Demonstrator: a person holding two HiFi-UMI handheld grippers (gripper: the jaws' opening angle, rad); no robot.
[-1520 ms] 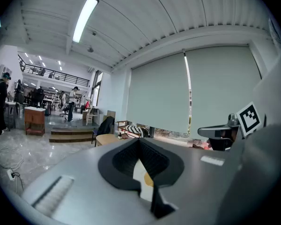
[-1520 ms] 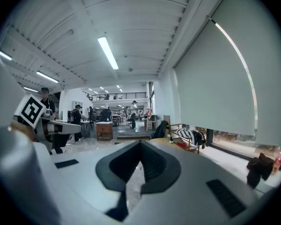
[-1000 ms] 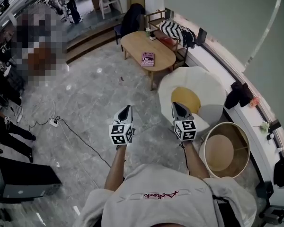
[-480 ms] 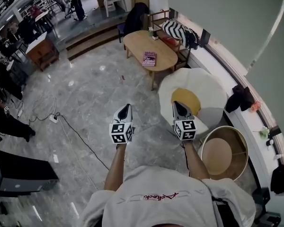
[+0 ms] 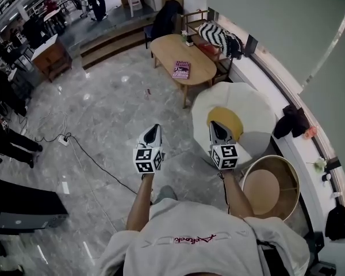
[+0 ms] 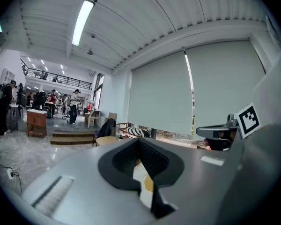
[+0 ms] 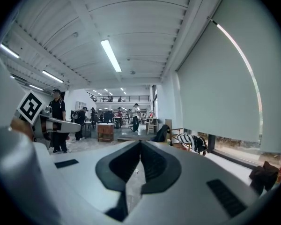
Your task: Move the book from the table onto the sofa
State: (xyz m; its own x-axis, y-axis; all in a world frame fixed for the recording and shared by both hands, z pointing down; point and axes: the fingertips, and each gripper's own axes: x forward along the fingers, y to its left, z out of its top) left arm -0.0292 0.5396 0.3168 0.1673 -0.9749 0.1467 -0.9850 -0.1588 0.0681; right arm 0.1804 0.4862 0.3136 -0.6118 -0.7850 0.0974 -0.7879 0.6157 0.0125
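A pink book (image 5: 181, 70) lies flat on the oval wooden table (image 5: 167, 49) far ahead of me. Behind the table stands a wooden-framed sofa (image 5: 191, 22) with a black-and-white striped cushion (image 5: 214, 38). My left gripper (image 5: 154, 130) and right gripper (image 5: 213, 126) are held side by side over the marble floor, well short of the table, both shut and empty. In the left gripper view the jaws of the left gripper (image 6: 139, 140) meet with nothing between them, and the table edge (image 6: 104, 139) shows beyond. The right gripper (image 7: 140, 143) is likewise closed, with the striped cushion (image 7: 191, 141) ahead.
A white and yellow egg-shaped seat (image 5: 233, 119) sits just right of my right hand, and a round wooden drum table (image 5: 269, 186) is nearer. A cable (image 5: 92, 163) and power strip (image 5: 63, 140) cross the floor at left. People (image 5: 3, 137) stand at left; a window ledge (image 5: 287, 142) runs along the right.
I have moved a little forward across the floor; the table and book sit slightly nearer. Both grippers stay shut and side by side.
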